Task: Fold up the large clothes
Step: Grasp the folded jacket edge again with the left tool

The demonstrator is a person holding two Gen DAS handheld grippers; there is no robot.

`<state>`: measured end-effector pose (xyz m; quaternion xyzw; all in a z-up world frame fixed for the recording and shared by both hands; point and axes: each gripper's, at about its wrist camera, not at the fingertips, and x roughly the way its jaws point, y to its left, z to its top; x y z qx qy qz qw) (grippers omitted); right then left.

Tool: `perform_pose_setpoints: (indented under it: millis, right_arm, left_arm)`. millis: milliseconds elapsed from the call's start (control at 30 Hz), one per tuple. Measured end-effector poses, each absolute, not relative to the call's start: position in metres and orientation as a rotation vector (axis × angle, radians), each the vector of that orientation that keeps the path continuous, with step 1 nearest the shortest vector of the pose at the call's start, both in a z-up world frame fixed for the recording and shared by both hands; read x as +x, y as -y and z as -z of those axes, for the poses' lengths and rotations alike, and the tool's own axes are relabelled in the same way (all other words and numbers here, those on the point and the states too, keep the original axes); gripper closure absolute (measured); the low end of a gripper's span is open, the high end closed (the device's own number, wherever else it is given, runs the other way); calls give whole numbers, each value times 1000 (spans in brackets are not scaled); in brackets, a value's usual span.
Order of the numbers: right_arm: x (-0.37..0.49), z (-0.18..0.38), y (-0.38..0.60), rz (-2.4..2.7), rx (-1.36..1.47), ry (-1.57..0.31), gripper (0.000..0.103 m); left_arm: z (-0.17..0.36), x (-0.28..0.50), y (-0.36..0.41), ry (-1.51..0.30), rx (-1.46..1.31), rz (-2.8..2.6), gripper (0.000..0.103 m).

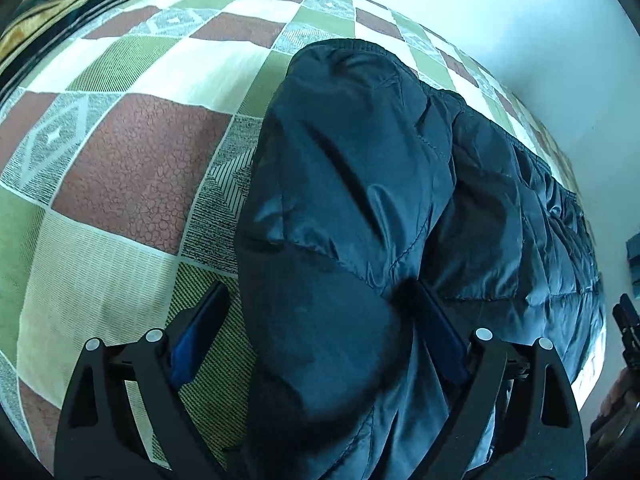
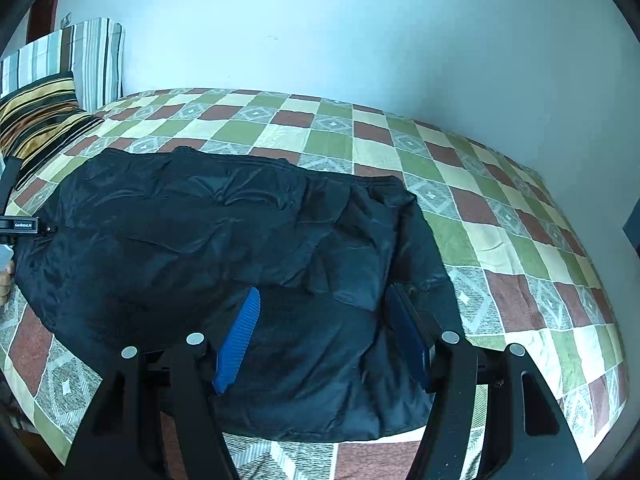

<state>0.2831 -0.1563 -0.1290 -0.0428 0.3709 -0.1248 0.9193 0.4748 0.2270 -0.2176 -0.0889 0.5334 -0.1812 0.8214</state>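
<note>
A dark navy padded jacket (image 2: pixel 224 232) lies on the checked bedspread (image 2: pixel 500 220), partly folded over itself. In the left wrist view a sleeve or folded flap of the jacket (image 1: pixel 340 200) runs away between my fingers. My left gripper (image 1: pixel 320 312) is open, its jaws wide on either side of that fold. My right gripper (image 2: pixel 324 312) is open too, low over the jacket's near edge, with cloth lying between the blue pads (image 2: pixel 240 336). The left gripper's body (image 2: pixel 20 225) shows at the far left of the right wrist view.
Striped pillows (image 2: pixel 48 116) lean at the head of the bed against a pale wall (image 2: pixel 360 32). The bed's far edge meets that wall. Bare bedspread (image 1: pixel 120 160) lies left of the jacket. A dark object (image 2: pixel 634 224) stands at the right edge.
</note>
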Motion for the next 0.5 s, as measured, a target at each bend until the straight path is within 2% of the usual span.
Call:
perform_pose_setpoints:
  millis: [300,500]
  right_arm:
    - [288,129,151,242,-75,-764,38]
    - [297,131,144,201,-40,-773,38]
  left_arm:
    - [215,472,-233,-1124,-193,371,11]
    - [221,472,-227,-1132,-170,364,5]
